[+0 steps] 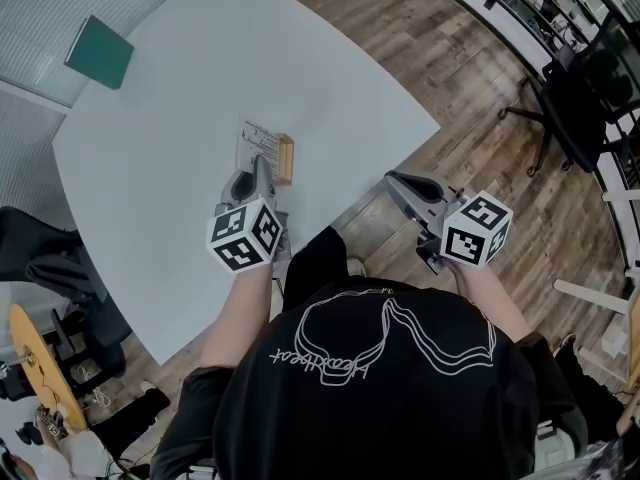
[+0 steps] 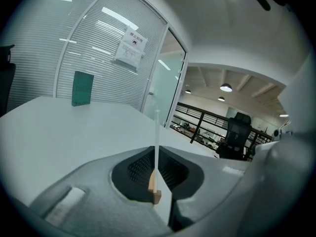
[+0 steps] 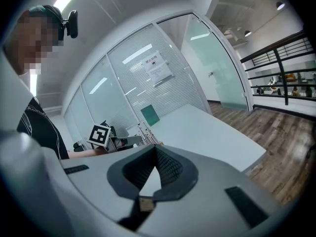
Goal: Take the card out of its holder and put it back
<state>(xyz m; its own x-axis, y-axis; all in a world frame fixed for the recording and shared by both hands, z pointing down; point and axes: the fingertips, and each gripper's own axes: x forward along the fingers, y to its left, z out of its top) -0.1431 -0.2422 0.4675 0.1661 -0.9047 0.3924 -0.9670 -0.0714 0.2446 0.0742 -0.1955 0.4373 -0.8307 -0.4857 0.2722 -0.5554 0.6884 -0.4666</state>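
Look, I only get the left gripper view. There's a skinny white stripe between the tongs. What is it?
Observer: That's the card, edge-on to you. The head view shows print on its face.
Operator: Where's the other gripper?
Observer: The right gripper is at the table's near edge, apart from the card, tongs shut on nothing.
Operator: Who holds them?
Observer: A person in a black T-shirt with a white line drawing.
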